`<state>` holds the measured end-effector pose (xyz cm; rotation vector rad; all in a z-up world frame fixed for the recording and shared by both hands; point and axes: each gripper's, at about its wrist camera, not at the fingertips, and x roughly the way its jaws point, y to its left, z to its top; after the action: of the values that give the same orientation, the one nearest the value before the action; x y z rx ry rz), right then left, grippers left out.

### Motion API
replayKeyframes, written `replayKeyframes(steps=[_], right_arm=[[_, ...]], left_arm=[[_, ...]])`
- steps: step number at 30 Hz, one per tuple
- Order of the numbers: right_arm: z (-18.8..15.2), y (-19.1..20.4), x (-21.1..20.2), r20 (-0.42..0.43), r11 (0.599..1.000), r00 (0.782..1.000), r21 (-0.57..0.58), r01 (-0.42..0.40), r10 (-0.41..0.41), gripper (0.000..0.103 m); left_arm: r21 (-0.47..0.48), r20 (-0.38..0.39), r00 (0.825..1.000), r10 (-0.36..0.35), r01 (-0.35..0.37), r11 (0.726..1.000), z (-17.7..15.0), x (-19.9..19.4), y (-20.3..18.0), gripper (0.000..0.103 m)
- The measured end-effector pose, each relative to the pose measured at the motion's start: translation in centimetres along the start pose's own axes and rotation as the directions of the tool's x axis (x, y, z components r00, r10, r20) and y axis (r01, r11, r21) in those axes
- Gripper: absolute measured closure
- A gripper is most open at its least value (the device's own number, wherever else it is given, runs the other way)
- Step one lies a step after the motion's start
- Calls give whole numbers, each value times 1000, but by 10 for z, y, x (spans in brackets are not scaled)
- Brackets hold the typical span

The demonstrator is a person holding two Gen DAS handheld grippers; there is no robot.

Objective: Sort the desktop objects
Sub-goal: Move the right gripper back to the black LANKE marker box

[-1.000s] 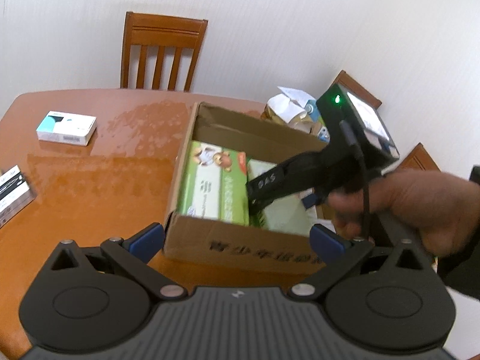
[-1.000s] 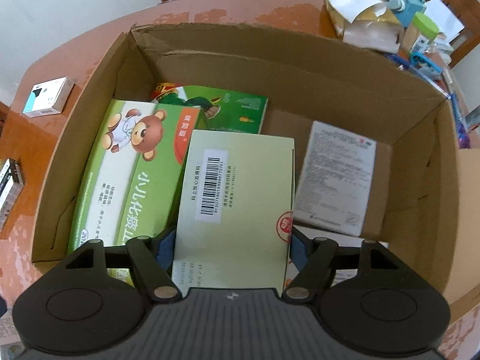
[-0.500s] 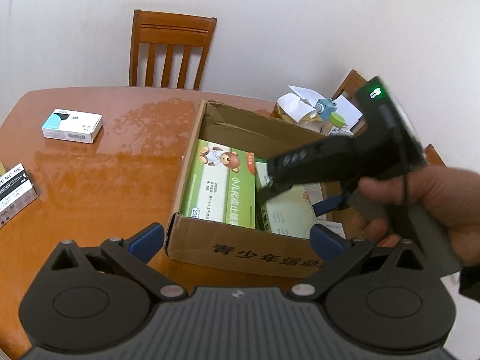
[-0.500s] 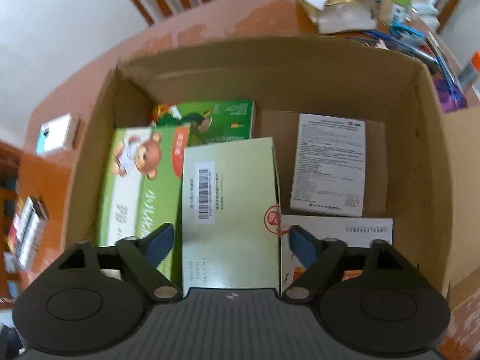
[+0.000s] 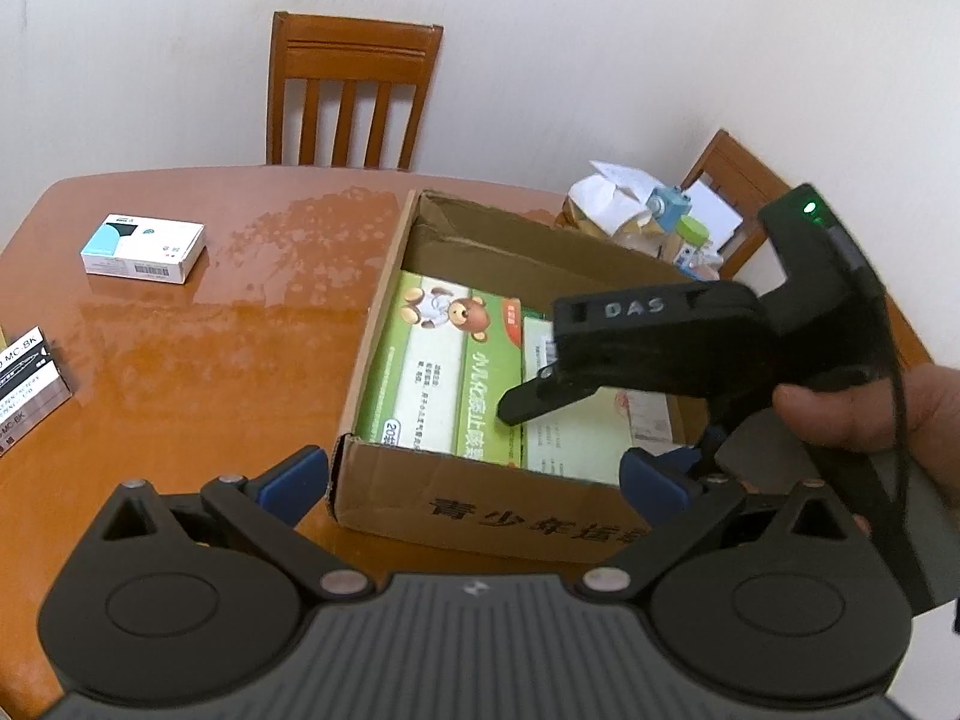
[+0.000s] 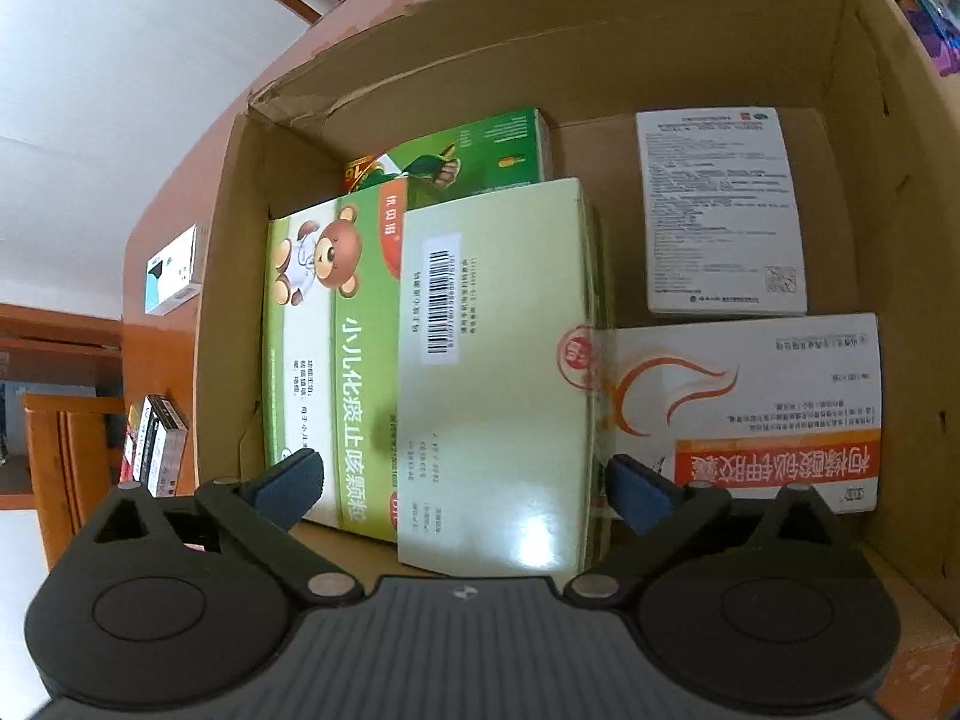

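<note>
Right gripper [image 6: 462, 483] is over the cardboard box [image 5: 498, 519], pointing steeply down, jaws spread wide. They've just been opening. The pale green box [image 6: 492, 360] sits between the blue pads [image 6: 288, 480], but neither pad presses on it. It lies flat in the box, resting partly on the bear-print box [image 6: 324, 324], which runs along the box's left wall.

Other contents: a dark green box [image 6: 468, 156] at the far end, half under the bear-print one; a white leaflet-print box [image 6: 720, 210] far right; a white-and-orange box [image 6: 750, 408] near right, just beside the pale green box (edges look touching).

Left gripper [image 5: 474, 480] hovers at the box's near wall, jaws wide, nothing between them. A hand [image 5: 870, 408] holds the right gripper's handle, green LED lit.

Still out on the table [image 5: 198, 360]: a white-and-teal box [image 5: 144, 249] far left, and a black-and-white box [image 5: 24, 384] at the left edge (partly cut off). Clutter pile [image 5: 648, 216] beyond the box; can't tell what's in it all.
</note>
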<state>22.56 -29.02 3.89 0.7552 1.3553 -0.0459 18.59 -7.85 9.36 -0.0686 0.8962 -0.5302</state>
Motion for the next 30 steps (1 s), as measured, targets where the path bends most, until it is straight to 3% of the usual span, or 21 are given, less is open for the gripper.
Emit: replayKeyframes(steps=[3,5,10,12,15,20,21,22,25,27,28,30], right_arm=[[-5,-1,-18,37,999,999,-41,28,-26,1],[-8,3,-36,108,992,992,-96,78,-67,0],[-20,29,-81,322,952,944,-262,159,-69,0],[-33,48,-99,412,910,911,-381,165,7,0],[-52,79,-106,438,814,893,-553,174,107,0],[-86,130,-81,283,645,941,-758,101,185,0],[-91,145,-72,236,586,949,-807,72,209,0],[-100,162,-64,183,497,955,-867,44,234,0],[-147,213,-50,19,89,963,-996,-5,268,0],[-175,240,-39,7,-127,965,-991,41,264,0],[-184,253,-30,30,-198,968,-977,81,248,0],[-189,277,-9,69,-258,975,-958,123,209,0]], left_arm=[[18,-7,1000,17,-16,1000,1,-5,-3,0],[17,-8,1000,28,-27,999,2,-11,-4,0],[5,16,998,56,-56,998,0,-41,-1,0],[-12,34,997,76,-75,997,-6,-60,5,0],[-45,49,991,125,-123,991,-23,-93,12,0],[-133,44,970,237,-230,964,-63,-151,33,0],[-153,47,964,263,-253,955,-71,-163,37,0],[-176,52,957,286,-273,946,-79,-175,40,0],[-243,62,936,346,-322,915,-100,-204,50,0],[-276,58,925,375,-346,897,-111,-217,57,0],[-291,56,920,387,-356,888,-114,-221,60,0],[-326,65,911,406,-365,872,-121,-230,67,0]])
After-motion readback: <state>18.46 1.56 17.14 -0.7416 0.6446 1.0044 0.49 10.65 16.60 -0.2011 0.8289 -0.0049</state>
